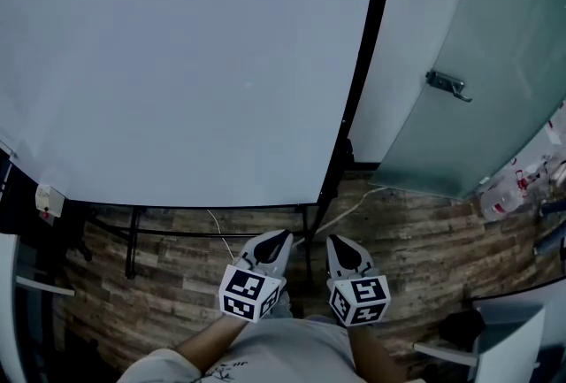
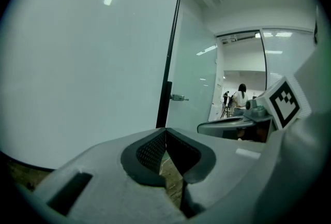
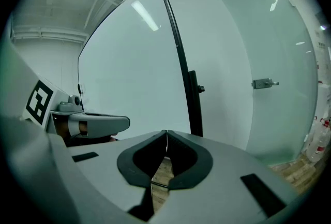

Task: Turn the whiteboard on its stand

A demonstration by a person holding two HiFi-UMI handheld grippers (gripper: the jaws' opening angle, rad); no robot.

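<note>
- Here, the whiteboard (image 1: pixel 195 63) is the largest thing in the head view; its blank face is ringed by a black frame (image 1: pixel 367 63).
- Right of the whiteboard stands a frosted glass door (image 1: pixel 478 63), just beside the frame's right edge, with a metal handle (image 1: pixel 449 86) partway up.
- Below the whiteboard runs a wood-plank floor (image 1: pixel 424 240); clear bottles (image 1: pixel 513 191) stand on it well to the right, at the door's foot.
- Under the whiteboard's lower edge, the dark bars of its stand (image 1: pixel 133 235) cross the floor.
- A white cable (image 1: pixel 349 211) trails over the floor from below the whiteboard's lower right corner, between board and grippers.
- The left gripper (image 1: pixel 279 237) hangs near the whiteboard's lower edge, apart from it. Its jaws are together on nothing, as its own view (image 2: pixel 165 130) shows.
- The right gripper (image 1: pixel 339 241) sits just beside the left one, below the whiteboard's lower right corner, clear of the frame. Its jaws are likewise closed and empty (image 3: pixel 166 132).
</note>
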